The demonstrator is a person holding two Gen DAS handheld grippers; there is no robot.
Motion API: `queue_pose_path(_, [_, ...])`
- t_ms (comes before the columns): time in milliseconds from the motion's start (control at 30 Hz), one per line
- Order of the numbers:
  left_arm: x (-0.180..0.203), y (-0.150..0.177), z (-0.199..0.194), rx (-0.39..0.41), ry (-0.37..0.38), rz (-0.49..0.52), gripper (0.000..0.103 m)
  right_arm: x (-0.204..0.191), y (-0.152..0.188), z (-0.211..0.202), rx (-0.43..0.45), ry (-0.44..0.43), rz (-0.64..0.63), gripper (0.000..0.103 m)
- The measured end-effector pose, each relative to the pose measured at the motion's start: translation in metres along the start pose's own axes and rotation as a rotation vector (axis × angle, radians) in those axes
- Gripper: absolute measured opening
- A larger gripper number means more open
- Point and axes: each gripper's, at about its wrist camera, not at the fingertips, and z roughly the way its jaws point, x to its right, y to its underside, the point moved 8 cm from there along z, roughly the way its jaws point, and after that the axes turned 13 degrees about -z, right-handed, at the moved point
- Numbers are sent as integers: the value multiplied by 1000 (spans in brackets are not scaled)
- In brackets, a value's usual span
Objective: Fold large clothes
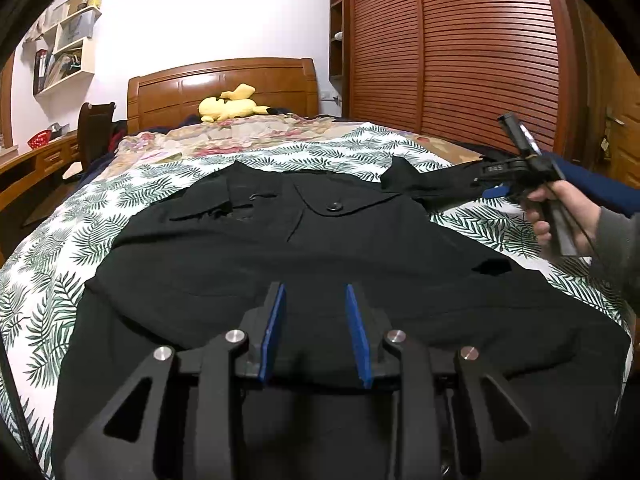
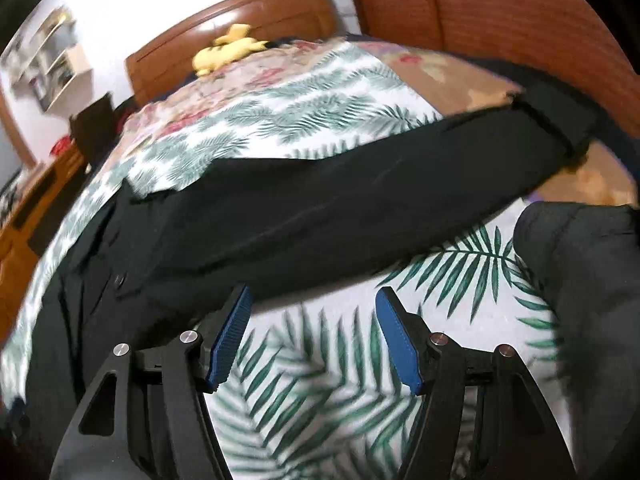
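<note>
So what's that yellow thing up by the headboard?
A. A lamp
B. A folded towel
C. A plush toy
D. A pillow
C: the yellow plush toy lies near the wooden headboard, with ear-like and limb-like shapes showing; the right wrist view shows it too, well beyond the black garment.

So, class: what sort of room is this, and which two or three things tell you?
Most likely a home bedroom. A bed with a wooden headboard fills the view, a yellow plush toy lies by the headboard, and a louvred wooden wardrobe stands alongside.
</note>
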Motion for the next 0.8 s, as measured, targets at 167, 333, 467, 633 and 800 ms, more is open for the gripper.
queue_pose_path(167, [0, -1, -1, 5, 0, -1, 29, 25, -4, 22, -31, 9, 87, 66])
queue_pose_path(333, [0, -1, -1, 5, 1, 0, 29, 32, -12, 31, -30, 25, 110, 64])
queue_pose_path(467, [0, -1, -3, 6, 3, 0, 29, 22, -30, 29, -11, 75, 33, 10])
queue_pose_path(633, [2, -1, -2, 7, 1, 5, 29, -18, -54, -8, 94, 61, -96, 4])
queue_pose_path(800, [3, -2, -2, 9, -1, 9, 29, -102, -48, -66, 188, -94, -268, 4])
